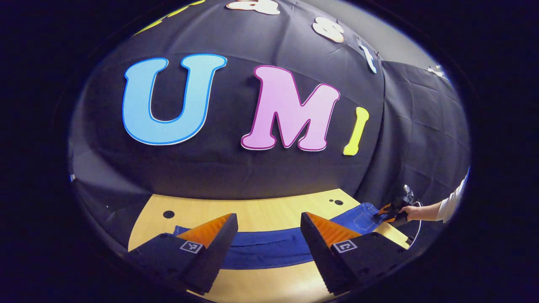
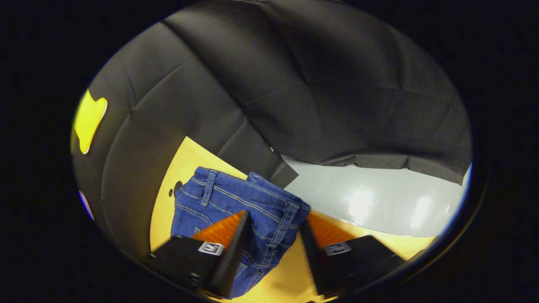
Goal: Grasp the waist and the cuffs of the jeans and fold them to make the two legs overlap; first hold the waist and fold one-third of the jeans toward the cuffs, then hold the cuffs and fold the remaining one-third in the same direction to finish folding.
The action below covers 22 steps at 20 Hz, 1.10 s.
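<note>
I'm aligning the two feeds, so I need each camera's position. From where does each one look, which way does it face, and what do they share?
Left gripper view: rides the left tool, low over the wooden table, facing the booth wall across the jeans; its own open fingers show, plus, farther off, the right tool and the hand holding it.
Right gripper view: rides the right tool, tilted down at the jeans waist; its fingers straddle the denim.
Shared: jeans, table, wall.

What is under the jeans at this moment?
The jeans lie on a light wooden table, bare around them. The waist sits between the right gripper's fingers near the table's edge. The tabletop beneath the denim is covered.
</note>
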Each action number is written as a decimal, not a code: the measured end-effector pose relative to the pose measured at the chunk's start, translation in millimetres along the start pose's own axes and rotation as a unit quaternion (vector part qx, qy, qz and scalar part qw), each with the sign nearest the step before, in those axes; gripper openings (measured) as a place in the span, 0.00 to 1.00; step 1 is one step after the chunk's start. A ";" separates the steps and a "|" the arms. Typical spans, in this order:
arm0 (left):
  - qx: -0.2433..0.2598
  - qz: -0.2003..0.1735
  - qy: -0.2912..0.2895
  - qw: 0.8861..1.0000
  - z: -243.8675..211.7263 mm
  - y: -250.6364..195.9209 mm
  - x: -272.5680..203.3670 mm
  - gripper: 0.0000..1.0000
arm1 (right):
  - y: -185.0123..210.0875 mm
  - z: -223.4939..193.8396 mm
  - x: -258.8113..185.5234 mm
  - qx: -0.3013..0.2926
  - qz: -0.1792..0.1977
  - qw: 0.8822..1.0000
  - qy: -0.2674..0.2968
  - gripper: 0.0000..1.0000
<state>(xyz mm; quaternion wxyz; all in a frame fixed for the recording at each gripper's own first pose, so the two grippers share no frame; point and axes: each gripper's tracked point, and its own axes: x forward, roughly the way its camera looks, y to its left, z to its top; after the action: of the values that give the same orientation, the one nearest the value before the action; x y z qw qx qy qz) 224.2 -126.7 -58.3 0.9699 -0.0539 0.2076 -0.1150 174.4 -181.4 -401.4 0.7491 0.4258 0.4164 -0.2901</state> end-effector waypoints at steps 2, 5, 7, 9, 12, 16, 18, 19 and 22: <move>-0.025 0.014 0.020 0.999 -13.7 5.5 17.0 0.93 | 9.9 6.4 5.8 0.015 0.006 1.000 -0.011 0.36; -0.051 0.028 0.043 0.997 -29.3 19.7 18.8 0.96 | 9.6 11.2 0.1 -0.001 0.024 0.999 -0.035 0.17; -0.060 0.040 0.053 0.996 -39.4 34.2 17.1 0.96 | 16.1 18.7 -12.5 -0.017 0.036 0.998 -0.045 0.17; -0.071 0.043 0.062 0.995 -47.6 44.7 15.9 0.96 | 38.8 30.1 -40.7 -0.039 0.067 0.995 -0.065 0.17; -0.078 0.034 0.069 0.994 -54.5 53.8 10.0 0.96 | 84.2 44.7 -99.1 -0.085 0.127 0.983 -0.102 0.16; -0.068 0.021 0.069 0.995 -56.1 70.9 -8.3 0.96 | 154.5 29.4 -194.3 -0.171 0.199 0.957 -0.127 0.16; -0.076 0.013 0.061 0.995 -55.3 81.2 -20.6 0.96 | 185.1 9.2 -220.7 -0.214 0.226 0.943 -0.120 0.16; -0.080 0.015 0.060 0.995 -55.7 90.5 -26.0 0.96 | 200.0 -6.2 -230.2 -0.237 0.238 0.935 -0.113 0.16; -0.096 0.028 0.055 0.993 -59.1 118.7 -42.0 0.96 | 228.8 -67.1 -246.9 -0.295 0.266 0.914 -0.081 0.16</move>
<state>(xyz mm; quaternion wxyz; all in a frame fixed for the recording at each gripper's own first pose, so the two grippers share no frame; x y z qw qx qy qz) 186.2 -4.9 -113.7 0.9503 -0.1349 0.2717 -0.0704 210.0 4.7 -115.2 0.9213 0.2553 0.2924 0.0227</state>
